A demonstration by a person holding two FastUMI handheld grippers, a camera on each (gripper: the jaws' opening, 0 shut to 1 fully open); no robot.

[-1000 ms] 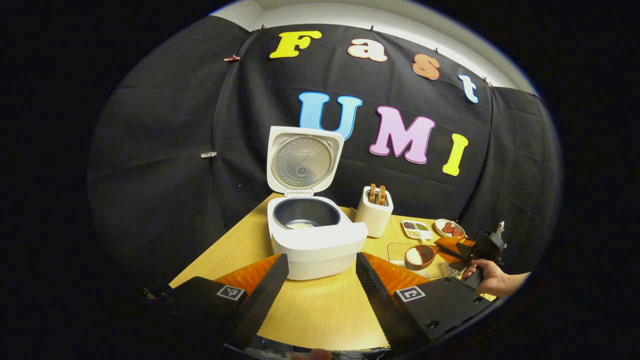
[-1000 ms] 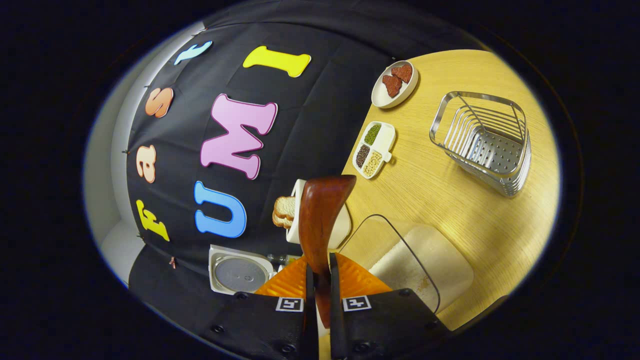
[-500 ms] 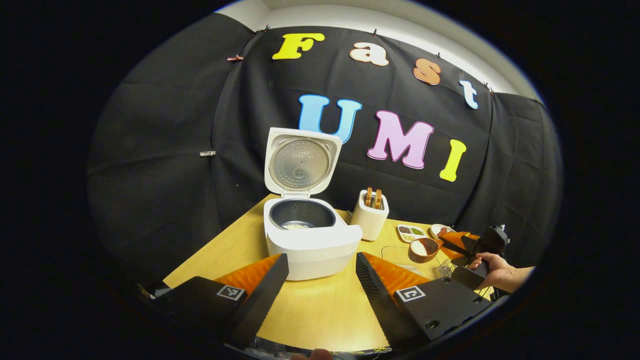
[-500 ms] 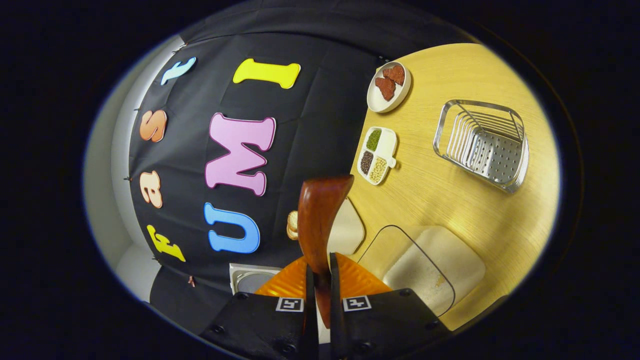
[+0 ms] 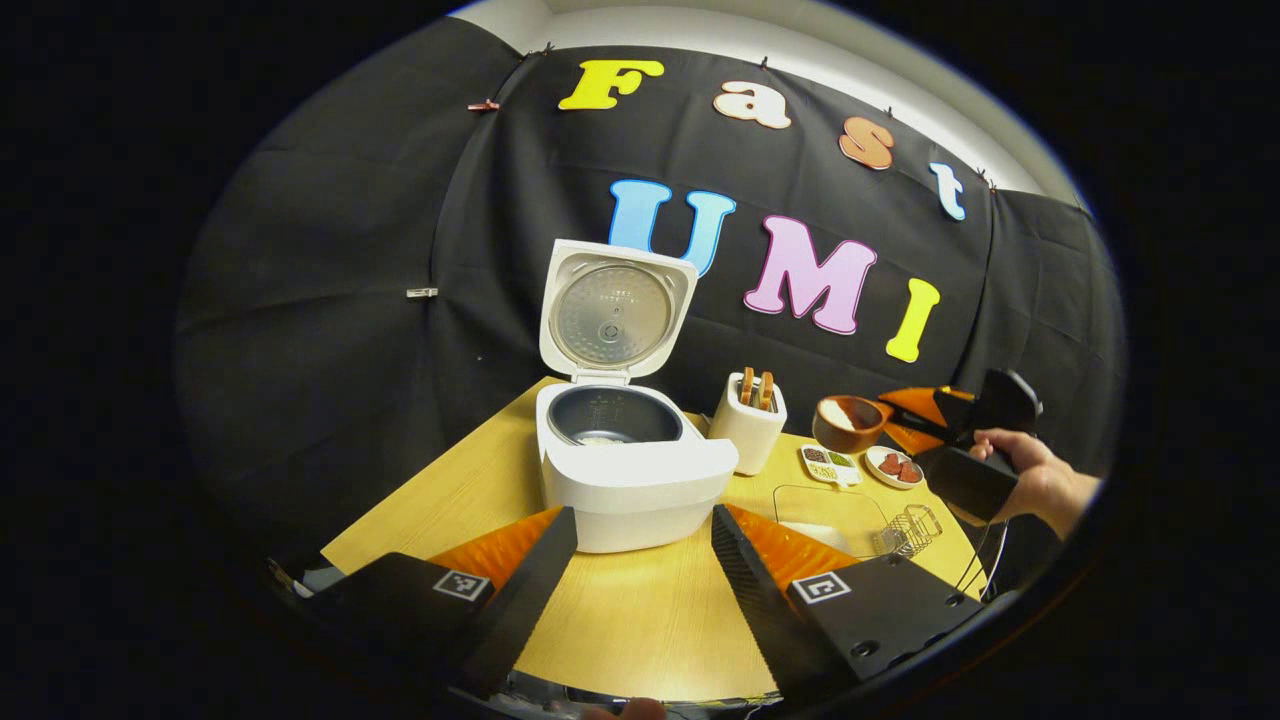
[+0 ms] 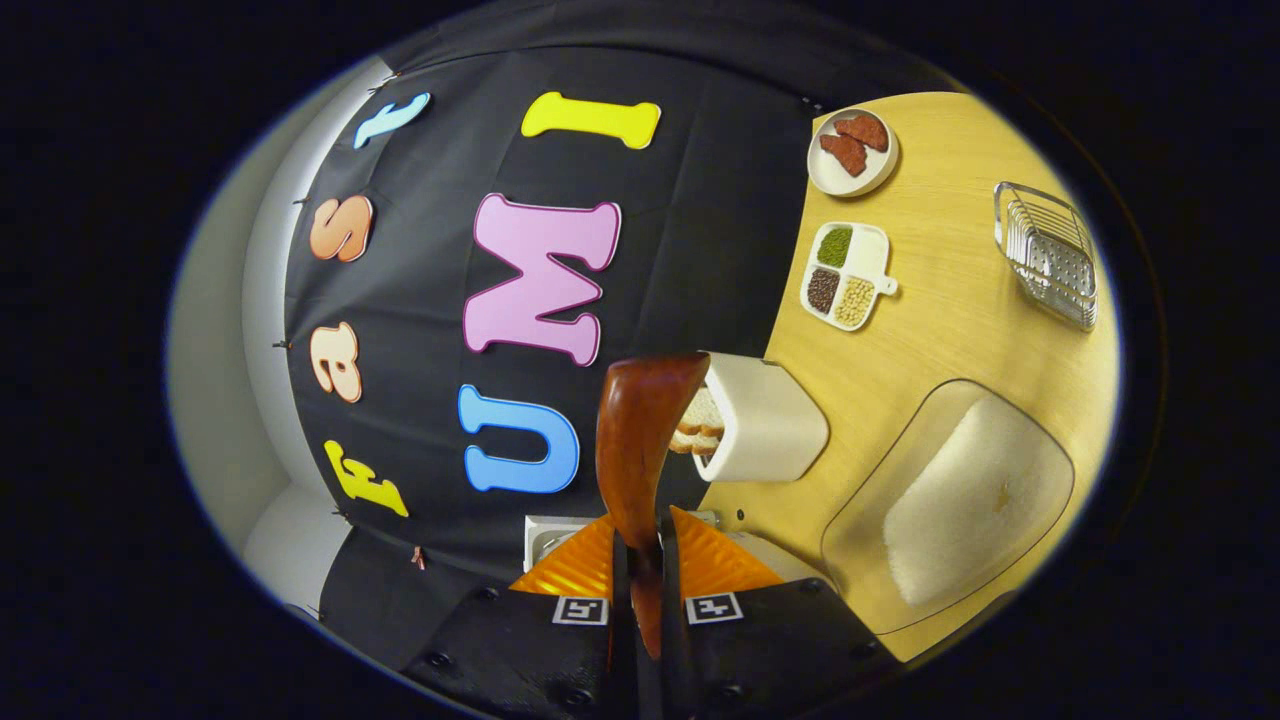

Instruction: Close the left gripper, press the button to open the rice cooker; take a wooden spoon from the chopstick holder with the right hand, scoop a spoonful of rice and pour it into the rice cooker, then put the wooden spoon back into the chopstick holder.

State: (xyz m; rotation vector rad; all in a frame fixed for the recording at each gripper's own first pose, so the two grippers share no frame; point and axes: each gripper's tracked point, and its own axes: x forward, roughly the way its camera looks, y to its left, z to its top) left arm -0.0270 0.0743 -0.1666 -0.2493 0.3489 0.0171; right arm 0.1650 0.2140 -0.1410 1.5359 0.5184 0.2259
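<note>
The white rice cooker (image 5: 630,475) stands with its lid (image 5: 615,315) up, a little rice in the dark inner pot. My left gripper (image 5: 640,522) hovers open in front of it, holding nothing. To the right, a hand holds my right gripper (image 5: 900,418) high above the table, shut on the wooden spoon (image 5: 845,420), whose bowl carries white rice. In the right gripper view the spoon (image 6: 640,430) runs up from the shut right gripper (image 6: 640,565), its bowl seen edge-on. The white chopstick holder (image 5: 748,430) stands beside the cooker, also seen as the chopstick holder (image 6: 770,425).
A glass container of rice (image 6: 950,500) lies on the wooden table (image 6: 950,300) below the spoon. Farther off are a sectioned dish of beans (image 6: 845,275), a small plate with red pieces (image 6: 852,150) and a metal rack (image 6: 1050,255).
The right gripper has risen with the rice-filled spoon, from just over the glass container to well above the table. The left gripper has barely moved.
</note>
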